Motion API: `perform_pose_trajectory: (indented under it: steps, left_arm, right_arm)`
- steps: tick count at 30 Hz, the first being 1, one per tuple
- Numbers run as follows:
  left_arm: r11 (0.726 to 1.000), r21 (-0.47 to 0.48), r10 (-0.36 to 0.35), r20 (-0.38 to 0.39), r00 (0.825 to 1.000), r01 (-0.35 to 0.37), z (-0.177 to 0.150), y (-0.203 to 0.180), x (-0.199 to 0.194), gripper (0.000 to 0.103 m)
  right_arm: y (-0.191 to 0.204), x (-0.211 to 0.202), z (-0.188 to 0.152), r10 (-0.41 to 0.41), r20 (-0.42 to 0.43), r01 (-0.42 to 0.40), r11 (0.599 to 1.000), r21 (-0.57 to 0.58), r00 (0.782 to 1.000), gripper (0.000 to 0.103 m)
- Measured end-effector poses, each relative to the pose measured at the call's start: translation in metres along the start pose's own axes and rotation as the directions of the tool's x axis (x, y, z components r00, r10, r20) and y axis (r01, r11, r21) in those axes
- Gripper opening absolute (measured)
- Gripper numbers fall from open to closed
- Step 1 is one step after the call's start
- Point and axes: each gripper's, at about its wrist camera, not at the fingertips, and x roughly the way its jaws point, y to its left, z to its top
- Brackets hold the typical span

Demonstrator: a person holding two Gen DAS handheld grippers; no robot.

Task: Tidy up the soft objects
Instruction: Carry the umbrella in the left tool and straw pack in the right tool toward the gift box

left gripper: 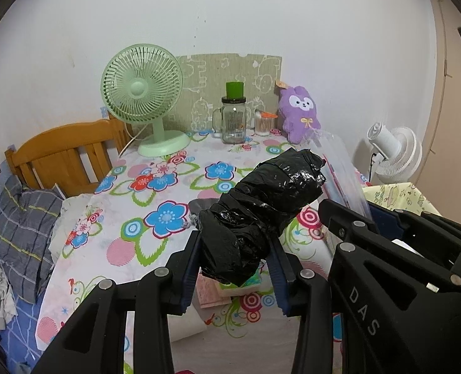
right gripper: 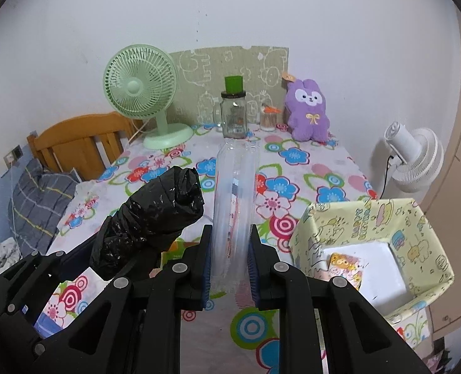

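My left gripper (left gripper: 235, 249) is shut on a crumpled black plastic bundle (left gripper: 261, 205), held above the flowered tablecloth (left gripper: 143, 187); the bundle sticks forward and to the right past the fingers. My right gripper (right gripper: 230, 260) is shut on a clear empty plastic bottle (right gripper: 235, 193), which stands up between the blue pads. In the right wrist view the black bundle (right gripper: 152, 218) hangs just left of the bottle, and the left gripper's body shows at the lower left. In the left wrist view the bottle (left gripper: 336, 162) shows at the right, above the right gripper's body.
A pale yellow cartoon-print box (right gripper: 423, 227) stands open at the table's right, with a small packet inside. At the back stand a green fan (right gripper: 143, 93), a glass jar (right gripper: 233, 115), a cotton-swab tub (right gripper: 268, 120) and a purple plush (right gripper: 308, 109). Papers lie under the bundle. A wooden chair (left gripper: 62, 152) and bedding are left.
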Motion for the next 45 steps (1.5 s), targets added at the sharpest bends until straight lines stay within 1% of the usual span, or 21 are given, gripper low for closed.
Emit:
perform_pose_trajectory:
  steps: [11, 21, 34, 45]
  left_arm:
    - [1.0, 0.007, -0.026, 0.025, 0.999, 0.026, 0.009, -0.025, -0.006, 0.042]
    - [0.996, 0.041, -0.075, 0.032, 0.997, 0.074, 0.015, -0.054, 0.002, 0.042]
    - [0.987, 0.09, -0.136, 0.025, 0.99, 0.133, 0.022, -0.091, 0.015, 0.042]
    - [0.972, 0.131, -0.195, -0.013, 0.981, 0.195, 0.021, -0.126, 0.034, 0.042]
  right_arm:
    - [-0.026, -0.016, 0.007, -0.001, 0.038, 0.002, 1.0, -0.014, 0.999, 0.023]
    - [-0.052, -0.018, 0.008, -0.016, 0.047, 0.017, 1.0, -0.015, 0.999, 0.023]
    - [-0.088, -0.018, 0.007, -0.071, 0.052, 0.07, 0.997, 0.023, 0.996, 0.023]
    - [-0.125, -0.009, 0.0, -0.125, 0.029, 0.123, 0.99, 0.064, 0.992, 0.023]
